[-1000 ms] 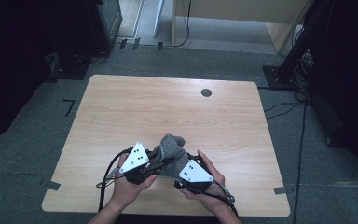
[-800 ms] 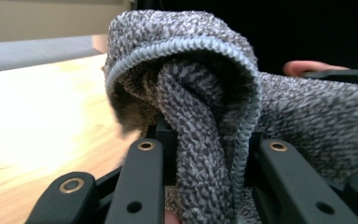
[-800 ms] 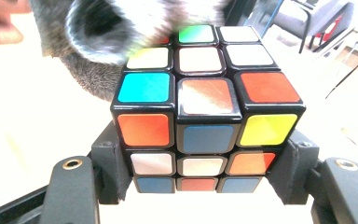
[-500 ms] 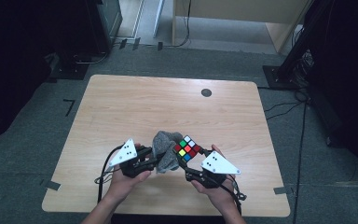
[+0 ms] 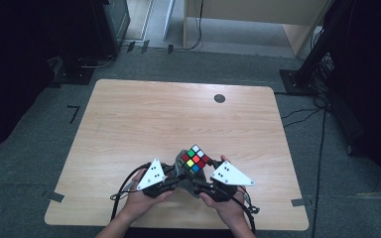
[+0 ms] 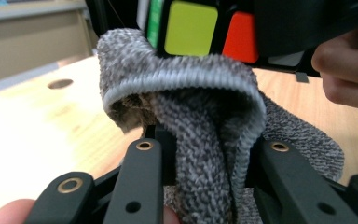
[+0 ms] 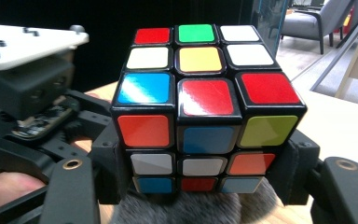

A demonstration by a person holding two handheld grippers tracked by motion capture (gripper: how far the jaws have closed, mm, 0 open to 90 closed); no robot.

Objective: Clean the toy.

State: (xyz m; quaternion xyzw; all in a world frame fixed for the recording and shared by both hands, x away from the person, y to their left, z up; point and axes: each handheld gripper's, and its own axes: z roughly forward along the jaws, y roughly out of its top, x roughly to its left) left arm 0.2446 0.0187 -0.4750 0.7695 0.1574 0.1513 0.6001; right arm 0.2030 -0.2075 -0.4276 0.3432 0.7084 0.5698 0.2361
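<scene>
Since a second ago the cube [image 5: 194, 159] has come out of the grey sock [image 6: 200, 116]; right tongs [image 7: 200, 186] clamp it, left tongs [image 6: 205, 163] pinch the sock, near the table's [image 5: 178, 114] front edge.

Bare wooden table [image 5: 144, 119] with round hole [image 5: 220, 98], dark cabinet [image 5: 106, 25] beyond.

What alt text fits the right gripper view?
A scrambled puzzle cube sits clamped between the right gripper's two black jaws, above a grey knitted sock. The left gripper with its white plate is close at left, over a wooden table.
</scene>
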